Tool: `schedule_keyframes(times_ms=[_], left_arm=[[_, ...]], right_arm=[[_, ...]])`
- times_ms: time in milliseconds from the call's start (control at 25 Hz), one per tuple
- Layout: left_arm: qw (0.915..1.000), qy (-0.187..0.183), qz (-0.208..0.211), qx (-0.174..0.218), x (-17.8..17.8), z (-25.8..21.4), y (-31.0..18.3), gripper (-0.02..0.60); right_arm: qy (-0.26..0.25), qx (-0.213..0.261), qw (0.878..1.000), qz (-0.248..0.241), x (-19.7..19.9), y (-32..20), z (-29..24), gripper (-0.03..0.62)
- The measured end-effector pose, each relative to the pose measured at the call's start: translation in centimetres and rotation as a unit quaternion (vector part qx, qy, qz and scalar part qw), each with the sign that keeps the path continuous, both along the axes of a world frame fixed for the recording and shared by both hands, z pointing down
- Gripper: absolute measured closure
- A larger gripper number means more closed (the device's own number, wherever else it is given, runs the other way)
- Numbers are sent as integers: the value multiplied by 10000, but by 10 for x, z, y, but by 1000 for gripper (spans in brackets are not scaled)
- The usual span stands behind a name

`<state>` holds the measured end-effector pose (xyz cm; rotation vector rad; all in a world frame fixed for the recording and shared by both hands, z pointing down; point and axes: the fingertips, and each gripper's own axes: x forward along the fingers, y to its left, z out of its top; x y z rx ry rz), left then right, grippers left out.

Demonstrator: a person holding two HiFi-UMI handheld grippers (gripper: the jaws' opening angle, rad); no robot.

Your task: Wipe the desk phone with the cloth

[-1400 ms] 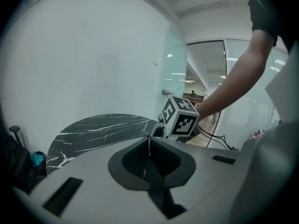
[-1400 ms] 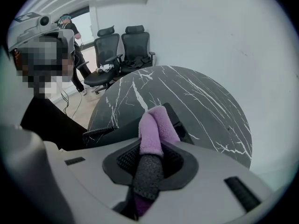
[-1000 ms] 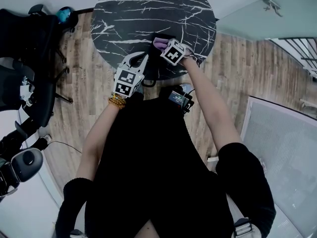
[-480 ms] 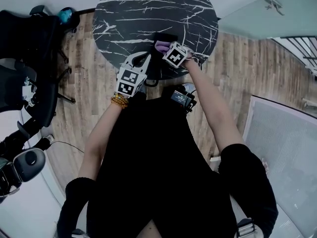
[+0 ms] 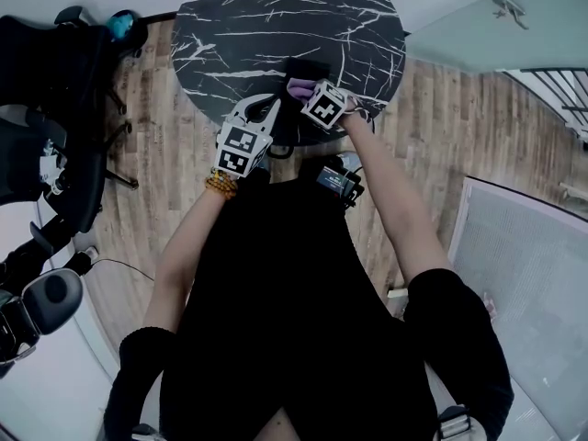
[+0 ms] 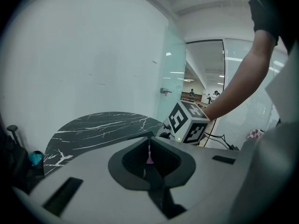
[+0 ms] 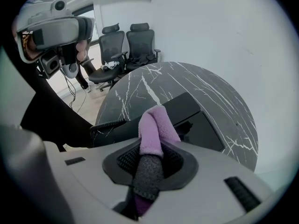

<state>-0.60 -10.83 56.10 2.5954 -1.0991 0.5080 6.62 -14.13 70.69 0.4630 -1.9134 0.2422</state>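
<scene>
1. A round black marble tabletop with white veins (image 5: pixel 239 16) stands on a pale wooden plank floor (image 5: pixel 184 191). A person in black clothing (image 5: pixel 294 320) stands at its near edge with a gripper in each hand.
2. The black desk phone (image 5: pixel 308 67) sits on the tabletop close to that near edge. In the right gripper view its flat dark body (image 7: pixel 187 106) lies just beyond the jaws. Its black coiled cord (image 7: pixel 105 124) runs off along the near side.
3. The right gripper (image 5: pixel 310 93) has its jaws closed tight on a fuzzy purple cloth (image 7: pixel 156 125), which is folded into a thick wad that sticks out past the fingertips.
4. The cloth's free end (image 5: pixel 296 85) lies over the near part of the phone; whether it presses on the surface cannot be told.
5. The left gripper (image 5: pixel 260 108) is raised over the near edge of the tabletop, just beside the right one and on the person's left of it. Its jaws are brought together to a thin slit and hold nothing (image 6: pixel 149 141).
6. The left gripper view shows the right gripper's black-and-white marker cube (image 6: pixel 189 122) close ahead.
7. A yellow bead bracelet (image 5: pixel 218 186) circles the left wrist.
8. Two black mesh office chairs (image 7: pixel 126 45) stand beyond the far side of the table in the right gripper view.
</scene>
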Motion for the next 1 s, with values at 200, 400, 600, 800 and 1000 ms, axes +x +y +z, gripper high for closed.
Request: schedule_keyframes(times_ms=[200, 400, 600, 800, 1000], left_arm=[[10000, 7, 4, -3, -3, 1, -1, 560], [10000, 24, 5, -5, -2, 1, -1, 560], [10000, 16, 29, -9, -1, 2, -1, 560], [10000, 0, 30, -34, -2, 3, 0, 560], [10000, 6, 27, -46, -2, 4, 0, 560]], right_arm=[[-20, -104, 9999, 15, -3, 6, 4, 510], [-41, -187, 9998, 33, -3, 13, 7, 510], [23, -312, 9995, 23, -2, 20, 10, 511], [-42, -352, 9994, 56, -3, 26, 12, 511], [-59, -410, 9991, 31, -5, 32, 16, 511]])
